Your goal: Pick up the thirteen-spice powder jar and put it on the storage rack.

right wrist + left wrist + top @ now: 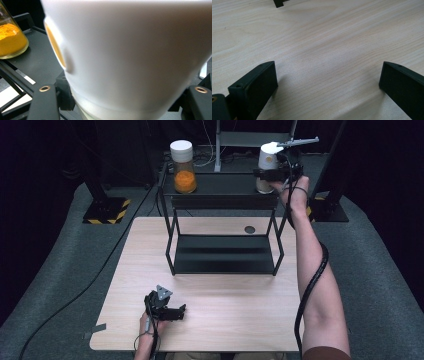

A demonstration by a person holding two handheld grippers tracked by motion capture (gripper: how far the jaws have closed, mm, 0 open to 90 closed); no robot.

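Black rack (223,195): two-tier metal shelf, upper centre of the high view, standing on the far half of the table.
Table (220,310): light wood grain, bare in front of the rack; small dark round spot (249,229) near its far right edge.
White-lidded jar (267,167): upper right of the high view, at the right end of the rack's top shelf, tipped slightly, pale contents at the bottom. In the right gripper view its white lid (130,50) sits right in front of the lens, blurred, with a yellow oval mark on its left side.
Right gripper (280,172): upper right of the high view, jaws clamped on either side of the white-lidded jar below the lid; both black jaws flank it at the bottom of the right gripper view. Arm stretched out along the right side of the frame, cable trailing down the forearm.
Orange-powder jar (183,167): white lid, glass body, upright at the left end of the top shelf, well apart from the held jar; also upper left of the right gripper view (11,37).
Left gripper (172,312): lower left-centre of the high view, low over the table near its front edge. Jaws spread wide in the left gripper view, bare wood between them, holding nothing.
Rack foot (279,3): black corner, top edge of the left gripper view.
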